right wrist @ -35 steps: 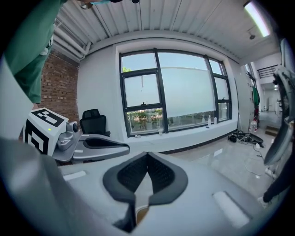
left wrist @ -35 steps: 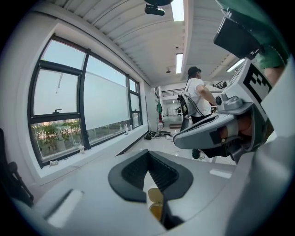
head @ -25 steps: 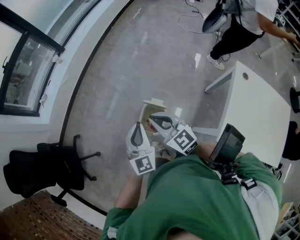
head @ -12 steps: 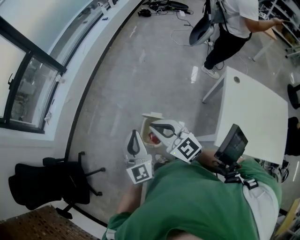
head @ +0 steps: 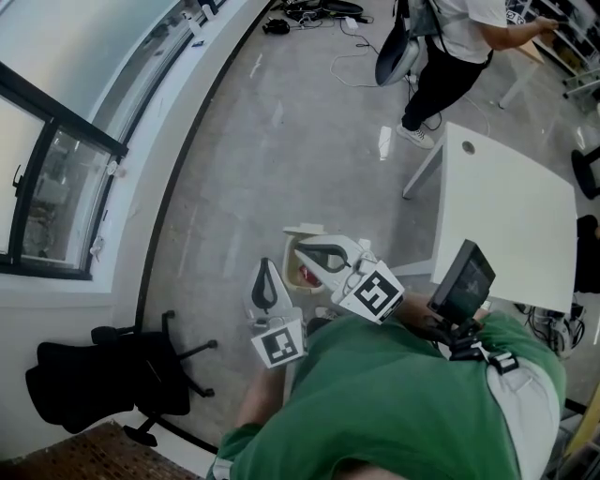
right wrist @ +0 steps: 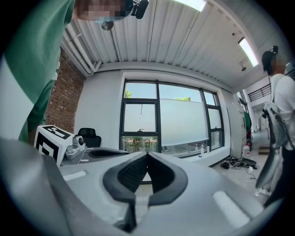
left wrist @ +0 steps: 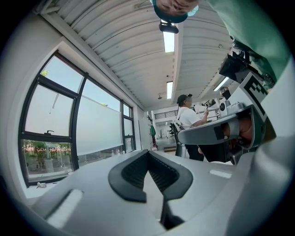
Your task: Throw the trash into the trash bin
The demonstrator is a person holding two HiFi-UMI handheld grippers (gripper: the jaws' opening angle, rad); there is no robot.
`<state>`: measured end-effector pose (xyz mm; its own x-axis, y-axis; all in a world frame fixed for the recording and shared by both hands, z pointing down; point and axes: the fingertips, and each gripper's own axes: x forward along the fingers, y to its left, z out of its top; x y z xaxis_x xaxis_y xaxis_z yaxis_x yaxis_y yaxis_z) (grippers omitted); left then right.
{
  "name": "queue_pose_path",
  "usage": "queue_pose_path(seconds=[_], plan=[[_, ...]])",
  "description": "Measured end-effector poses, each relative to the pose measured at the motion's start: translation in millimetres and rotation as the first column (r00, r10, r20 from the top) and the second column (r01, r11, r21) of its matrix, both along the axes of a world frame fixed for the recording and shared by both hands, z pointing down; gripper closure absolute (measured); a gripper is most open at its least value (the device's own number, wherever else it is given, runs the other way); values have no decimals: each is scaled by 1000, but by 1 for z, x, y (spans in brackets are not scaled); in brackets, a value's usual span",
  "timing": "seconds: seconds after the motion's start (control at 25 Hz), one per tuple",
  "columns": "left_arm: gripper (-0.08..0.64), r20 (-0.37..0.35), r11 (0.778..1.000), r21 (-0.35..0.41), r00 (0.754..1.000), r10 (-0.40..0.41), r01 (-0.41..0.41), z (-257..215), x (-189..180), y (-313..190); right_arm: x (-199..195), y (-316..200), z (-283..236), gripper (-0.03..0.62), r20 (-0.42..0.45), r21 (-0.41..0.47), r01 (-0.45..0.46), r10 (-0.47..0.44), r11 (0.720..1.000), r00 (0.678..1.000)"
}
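In the head view a small white trash bin (head: 304, 232) stands on the grey floor in front of me, with something red (head: 304, 274) inside it. My left gripper (head: 268, 278) hangs just left of the bin, jaws shut and empty. My right gripper (head: 317, 252) hovers over the bin's opening, also shut with nothing in it. In the left gripper view the dark pads of the left gripper (left wrist: 148, 153) meet at the tip, and the right gripper (left wrist: 221, 132) shows at the right. The right gripper view shows the right gripper (right wrist: 147, 155) closed, with the left gripper (right wrist: 94, 153) at its left.
A white table (head: 511, 211) stands to the right of the bin. A black office chair (head: 98, 375) sits at lower left by the window wall (head: 56, 178). Another person (head: 450, 47) stands at the far end, with cables (head: 314, 11) on the floor there.
Both grippers have lifted a little above the bin, still shut. The red thing inside the bin shows more clearly now.
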<state>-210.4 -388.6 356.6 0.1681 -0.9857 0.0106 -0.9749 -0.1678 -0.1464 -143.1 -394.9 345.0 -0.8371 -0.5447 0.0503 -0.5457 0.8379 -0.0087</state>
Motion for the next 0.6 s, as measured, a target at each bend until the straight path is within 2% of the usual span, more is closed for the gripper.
queue_pose_path(seconds=[0.6], plan=[[555, 4, 1000, -11, 1000, -3, 3, 3, -6, -3, -5, -1, 3, 589, -19, 14, -9, 9, 1000, 1000]])
